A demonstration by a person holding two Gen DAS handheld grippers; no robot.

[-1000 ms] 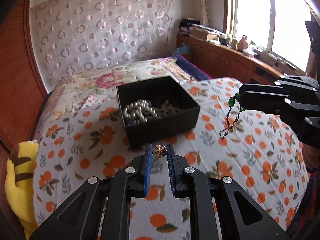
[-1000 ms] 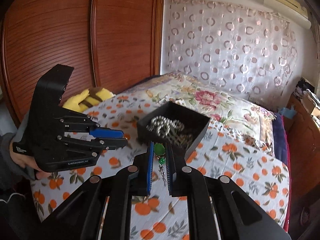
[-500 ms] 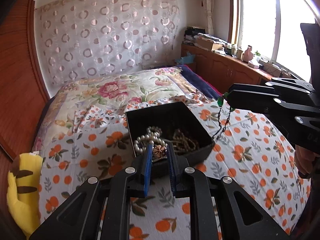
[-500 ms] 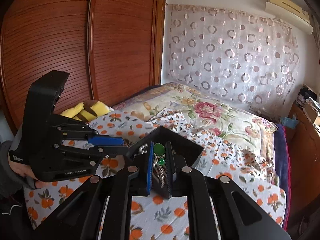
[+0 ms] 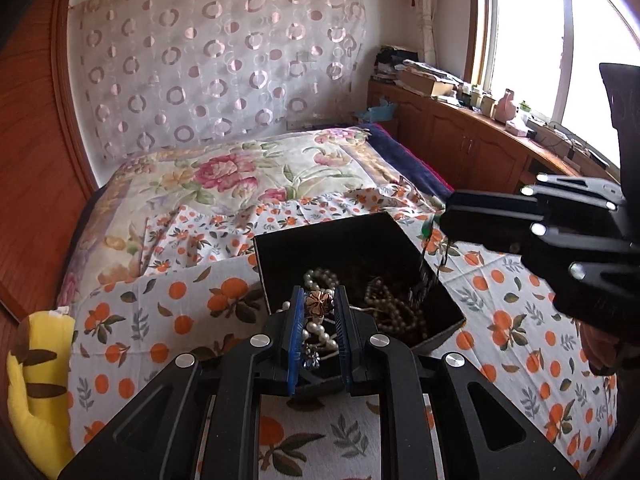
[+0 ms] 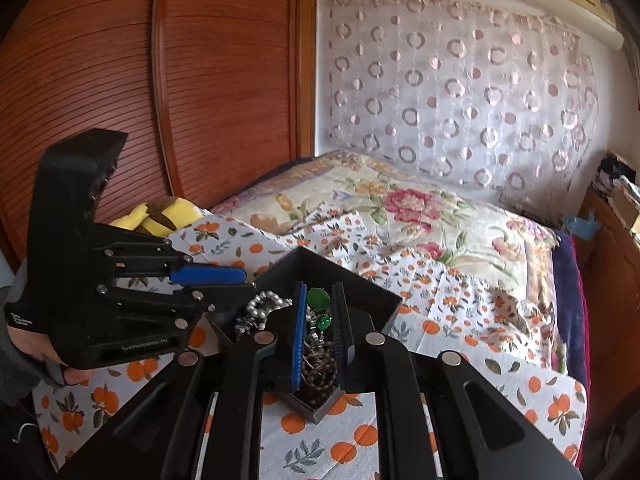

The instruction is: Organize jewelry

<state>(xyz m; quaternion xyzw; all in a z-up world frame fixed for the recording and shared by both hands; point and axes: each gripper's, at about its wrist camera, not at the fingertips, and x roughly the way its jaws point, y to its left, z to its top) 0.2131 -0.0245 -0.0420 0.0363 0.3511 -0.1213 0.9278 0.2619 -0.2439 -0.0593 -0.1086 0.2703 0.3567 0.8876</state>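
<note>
Hovering over the open black box [image 5: 362,240] on the orange-print bedspread [image 5: 168,292]: left gripper [image 5: 319,305] clenched on a copper flower ornament [image 5: 319,303]; right gripper [image 6: 318,306] clenched on a green-beaded chain [image 6: 319,299], long axis vertical, trailing down into the box among pearl strands [image 5: 320,280].

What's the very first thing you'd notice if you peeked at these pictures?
Probably the black box sitting on the orange-print bedsheet, with pearls and dark beads heaped inside. Right above it, the left gripper pinches a little rose-gold flower piece, and the right gripper pinches a green-beaded chain dangling into the box. At the bed's left edge lies a bright yellow plush toy.
</note>
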